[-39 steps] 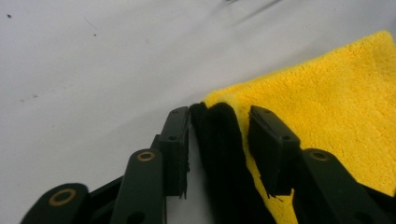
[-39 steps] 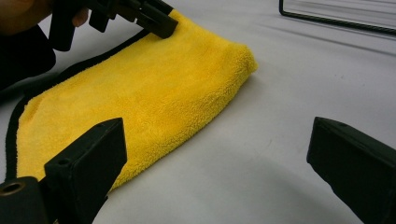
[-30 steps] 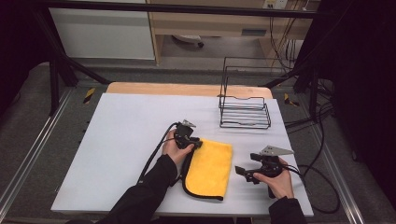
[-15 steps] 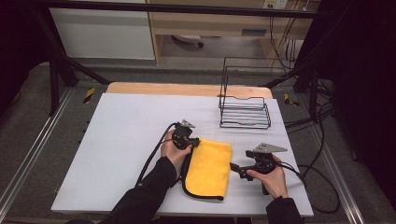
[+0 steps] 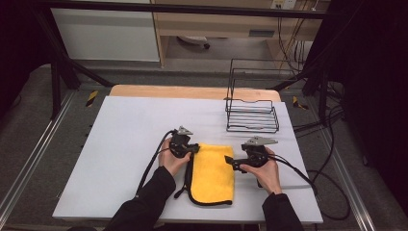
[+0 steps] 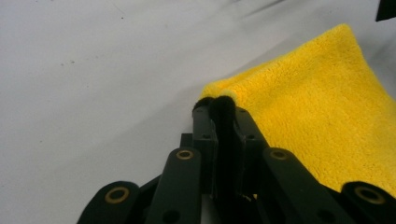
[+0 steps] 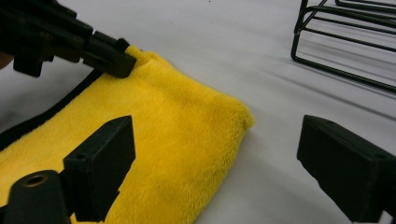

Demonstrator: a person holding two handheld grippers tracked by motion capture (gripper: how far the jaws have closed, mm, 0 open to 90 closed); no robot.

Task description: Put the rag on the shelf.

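A yellow cloth [image 5: 211, 173] with a black edge lies folded on the white table [image 5: 125, 130], near its front. My left gripper [image 5: 196, 149] is shut on the cloth's far left corner. In the left gripper view the jaws [image 6: 219, 105] pinch the black trim of the cloth [image 6: 322, 107]. My right gripper [image 5: 229, 161] is at the cloth's far right corner, open. Its jaws [image 7: 215, 128] have just been closing a little and straddle that corner of the cloth [image 7: 173, 135] without touching it. The left gripper [image 7: 107, 56] shows across the cloth in the right gripper view.
A black wire rack [image 5: 252, 113] stands at the back right of the table, beyond the right gripper; its base wires [image 7: 345, 42] show in the right gripper view. Cables [image 5: 327, 192] trail off the table's right edge. Bare tabletop lies to the left.
My right gripper has moved left across the table, up to the cloth's far right corner. The left hand has stayed at the far left corner.
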